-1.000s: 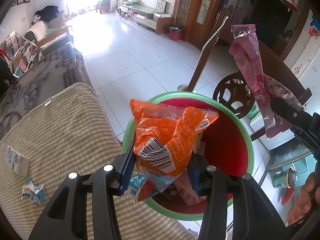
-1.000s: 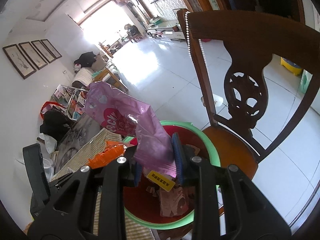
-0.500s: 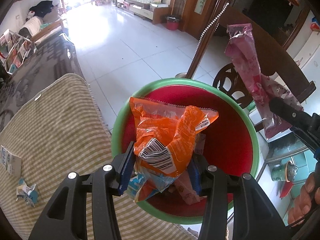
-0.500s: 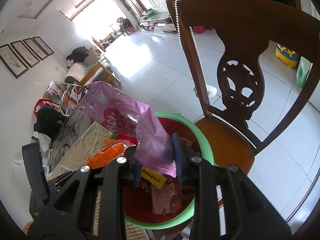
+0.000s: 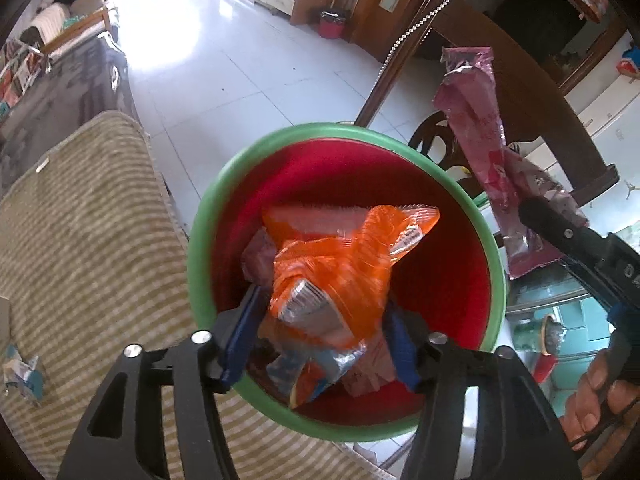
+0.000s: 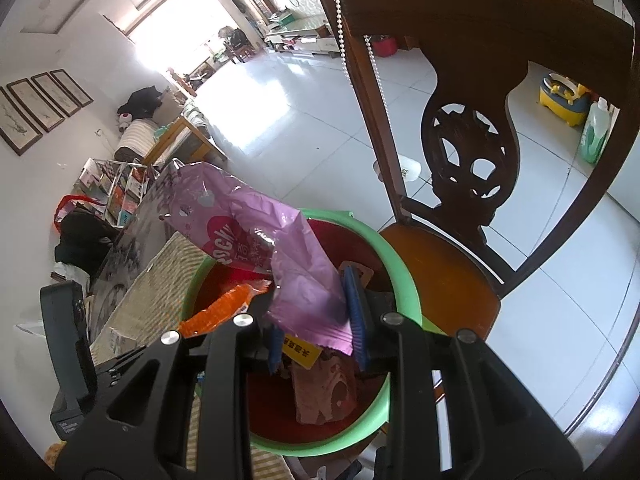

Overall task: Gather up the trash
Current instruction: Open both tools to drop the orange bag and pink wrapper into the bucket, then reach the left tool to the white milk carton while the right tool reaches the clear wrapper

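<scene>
Two tools are held over a red bin with a green rim (image 5: 202,216), which stands against the edge of a striped tabletop (image 5: 80,216) beside a carved wooden chair (image 6: 468,160); the left tool (image 5: 320,340) is seen with its blue pads parting, and an orange wrapper (image 5: 340,264), blurred, lies between them just above the bin's mouth, though whether the pads touch it cannot be told; other wrappers are seen lower in the bin, under the orange one; the right tool (image 6: 316,328) is clamped together on a pink wrapper (image 6: 256,240), gripped near its lower end, with the rest of it standing up and leaning to the left over the bin's rim; in the left wrist view the same pink wrapper (image 5: 484,148) is seen upright at the right, outside the rim; a hand (image 5: 600,400) is seen at the lower right on the right tool's handle; a crumpled scrap (image 5: 22,372) lies on the striped tabletop near its left edge, well apart from the bin.
</scene>
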Available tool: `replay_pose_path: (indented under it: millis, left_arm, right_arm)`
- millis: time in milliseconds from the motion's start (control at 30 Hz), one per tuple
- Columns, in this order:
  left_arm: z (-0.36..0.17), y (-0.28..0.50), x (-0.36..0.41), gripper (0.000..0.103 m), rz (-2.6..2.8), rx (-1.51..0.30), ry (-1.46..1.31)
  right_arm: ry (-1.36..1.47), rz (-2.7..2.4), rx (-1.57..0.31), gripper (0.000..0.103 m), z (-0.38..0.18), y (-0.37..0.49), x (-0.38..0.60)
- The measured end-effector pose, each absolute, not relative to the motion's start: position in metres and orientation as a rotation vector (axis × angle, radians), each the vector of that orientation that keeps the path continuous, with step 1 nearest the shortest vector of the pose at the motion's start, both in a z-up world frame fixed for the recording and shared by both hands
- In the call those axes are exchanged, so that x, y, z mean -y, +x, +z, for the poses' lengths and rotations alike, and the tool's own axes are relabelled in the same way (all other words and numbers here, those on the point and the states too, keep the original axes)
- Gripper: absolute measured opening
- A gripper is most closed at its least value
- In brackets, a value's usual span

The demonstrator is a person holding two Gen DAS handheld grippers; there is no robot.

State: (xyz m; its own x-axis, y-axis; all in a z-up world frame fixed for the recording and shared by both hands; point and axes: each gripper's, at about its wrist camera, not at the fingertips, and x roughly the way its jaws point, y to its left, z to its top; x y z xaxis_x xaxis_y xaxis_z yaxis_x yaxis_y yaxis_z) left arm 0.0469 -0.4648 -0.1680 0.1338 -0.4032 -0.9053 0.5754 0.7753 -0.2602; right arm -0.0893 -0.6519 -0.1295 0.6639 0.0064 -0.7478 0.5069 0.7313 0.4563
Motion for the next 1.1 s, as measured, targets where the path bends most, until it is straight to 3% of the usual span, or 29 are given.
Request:
replay_pose_path:
  millis: [67, 200, 267, 333, 767, 1100]
  left_arm:
    - [-0.168, 0.047, 0.457, 0.068, -0.739, -1.266, 0.126]
    - [-0.162, 0.045, 0.436, 0.071, -0.761, -1.260, 0.076]
    - [-0.156, 0.046, 0.421, 0.072, -0.748, -1.237, 0.055]
    - [-0.150, 0.049, 0.401, 0.073, -0.716, -1.205, 0.034]
    - [-0.138, 0.100, 0.200, 0.074, -0.275, -1.088, -0.130]
    - [-0.161, 0.127, 0.068, 0.074, -0.106, -1.137, -0.252]
  right_arm:
    - [0.706, -0.315, -0.816, 0.027, -0.132, -0.087, 0.649]
    - [0.713, -0.334, -0.835, 0.032, -0.136, -0.081, 0.641]
    - [0.725, -0.340, -0.833, 0.054, -0.138, -0.079, 0.637]
    - [0.733, -0.344, -0.826, 0.062, -0.137, -0.076, 0.631]
    - [0.554, -0.166, -0.873, 0.067, -0.122, -0.011, 0.504]
    - [0.062, 0.293, -1.122, 0.083, -0.159, 0.084, 0.296]
